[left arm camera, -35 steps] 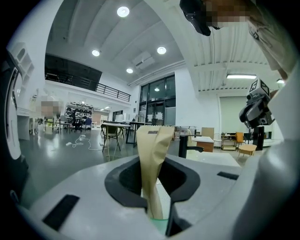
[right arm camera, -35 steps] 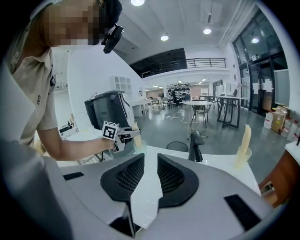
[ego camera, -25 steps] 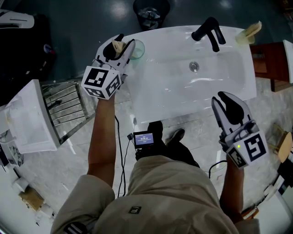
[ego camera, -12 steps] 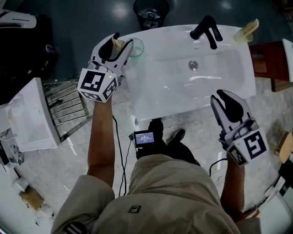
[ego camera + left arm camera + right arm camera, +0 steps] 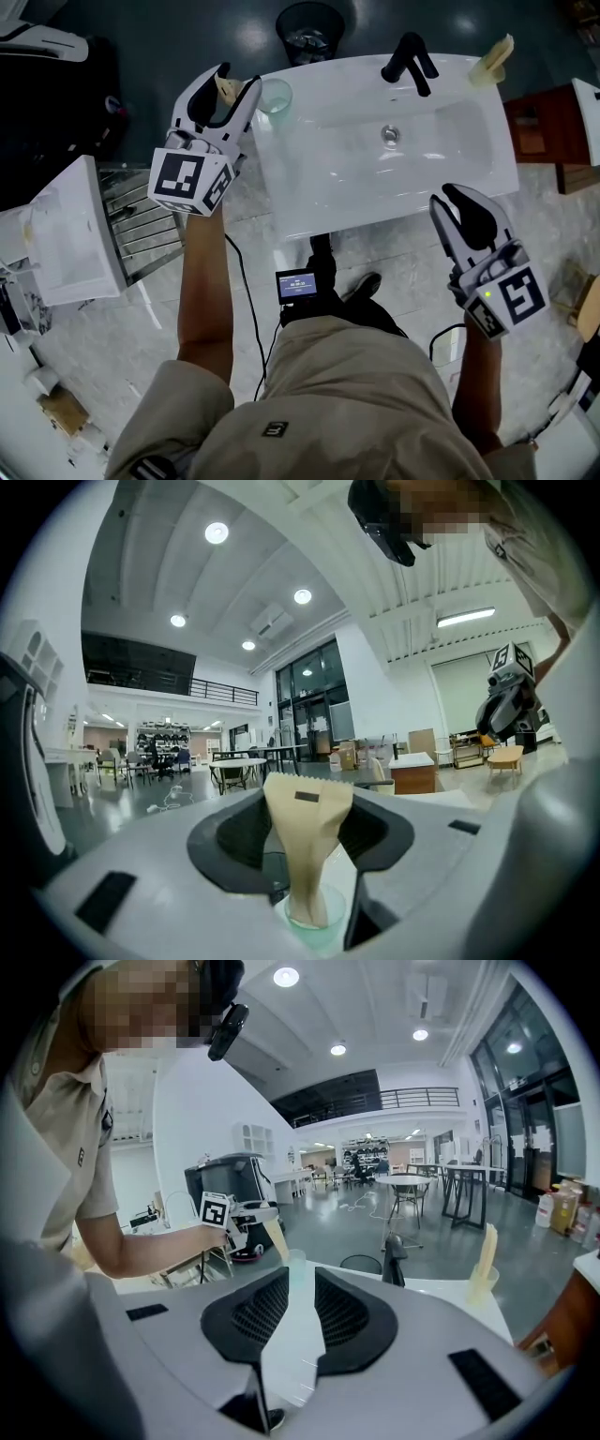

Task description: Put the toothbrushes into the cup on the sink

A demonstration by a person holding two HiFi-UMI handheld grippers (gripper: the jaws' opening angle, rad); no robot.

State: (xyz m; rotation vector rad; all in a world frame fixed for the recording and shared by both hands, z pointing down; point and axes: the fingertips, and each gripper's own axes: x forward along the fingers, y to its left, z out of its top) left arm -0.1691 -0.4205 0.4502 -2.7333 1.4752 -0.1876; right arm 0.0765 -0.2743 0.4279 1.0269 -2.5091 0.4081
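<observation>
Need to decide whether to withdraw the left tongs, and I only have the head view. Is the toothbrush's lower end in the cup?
Observer: Yes. The left gripper view shows the toothbrush with its lower end inside the green cup.
Operator: Is it being squeezed?
Observer: No. The left tongs have just been opening and stand wide, with space beside the toothbrush's narrow part.
Operator: And the other hand?
Observer: The right tongs are open and empty; the right gripper view shows bare sink between them.

Bright ceiling lights [image 5: 217,532], fisheye-warped edges
</observation>
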